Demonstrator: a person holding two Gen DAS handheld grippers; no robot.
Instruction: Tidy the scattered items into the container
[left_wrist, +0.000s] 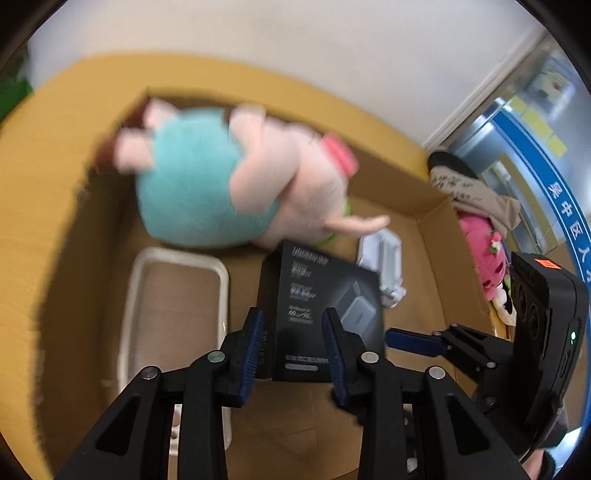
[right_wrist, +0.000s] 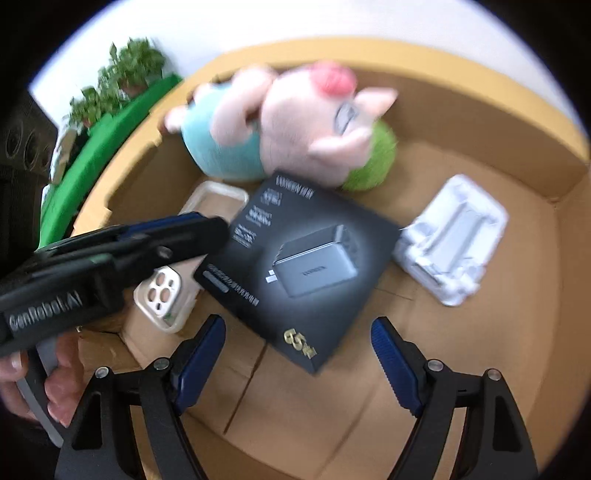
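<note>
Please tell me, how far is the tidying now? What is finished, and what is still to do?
Mostly done, it seems. Inside the cardboard box already lie the pig plush, the phone case, the white plastic tray and the black charger box. The left tool is open around the charger box, apparently releasing it. The right tool is open and empty. Left: a pink plush toy outside the box wall.
</note>
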